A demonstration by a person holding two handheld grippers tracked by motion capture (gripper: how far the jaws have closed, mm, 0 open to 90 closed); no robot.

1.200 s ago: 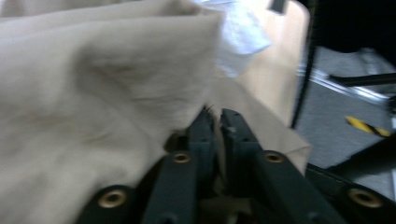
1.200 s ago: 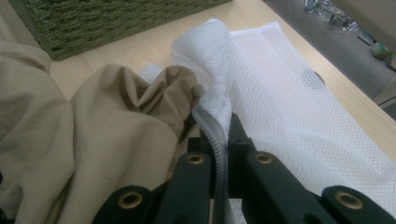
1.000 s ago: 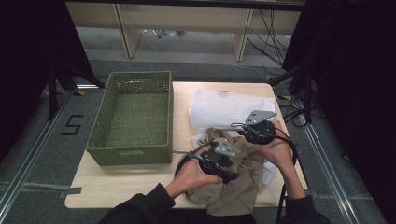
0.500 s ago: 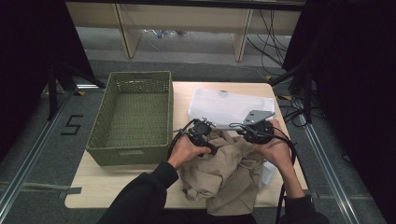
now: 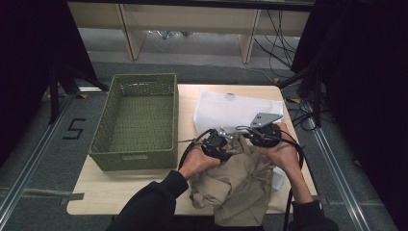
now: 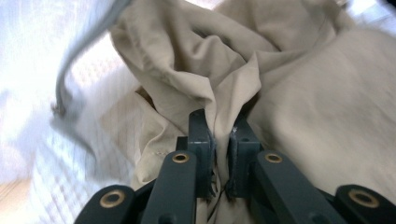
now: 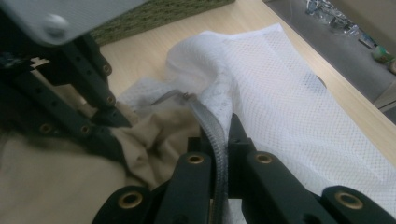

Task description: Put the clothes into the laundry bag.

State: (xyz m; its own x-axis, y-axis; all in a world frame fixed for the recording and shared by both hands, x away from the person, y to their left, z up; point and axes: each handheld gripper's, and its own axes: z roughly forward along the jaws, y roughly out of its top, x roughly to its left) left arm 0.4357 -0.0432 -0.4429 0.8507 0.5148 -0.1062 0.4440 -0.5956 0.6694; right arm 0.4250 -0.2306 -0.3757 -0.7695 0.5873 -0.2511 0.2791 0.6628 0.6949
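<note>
High view has me at the near edge of the wooden table (image 5: pixel 120 192), both hands in around the middle-right. My left gripper (image 5: pixel 217 143) is clamped on a fold of the beige garment (image 5: pixel 240 183), which lies crumpled at the near right of the table and bunches up toward my grippers. Those jaws have just been closing, and the left gripper view shows it pretty clearly: the beige cloth (image 6: pixel 299 93) is pinched in a ridge between the two black jaws, pads pressing on it from both sides.

My right gripper (image 5: pixel 263 134) sits just to the right of the left one, nearly touching it, and it's clenched tight on the zipper edge (image 7: pixel 210 126) of the white mesh bag (image 5: pixel 231 108). In the right gripper view that grey zipper strip runs straight down between the jaws, with the white mesh (image 7: pixel 289 98) spreading away to the right and the far side. The left gripper shows at the left of that view too, dark linkages right against the beige cloth (image 7: pixel 56 182).

The mesh bag lies flat on the far right part of the table, its near edge lifted where I'm holding it, and the garment's top sits right at that opening. The green woven basket (image 5: pixel 137 120) stands on the left side, apart from all this.
</note>
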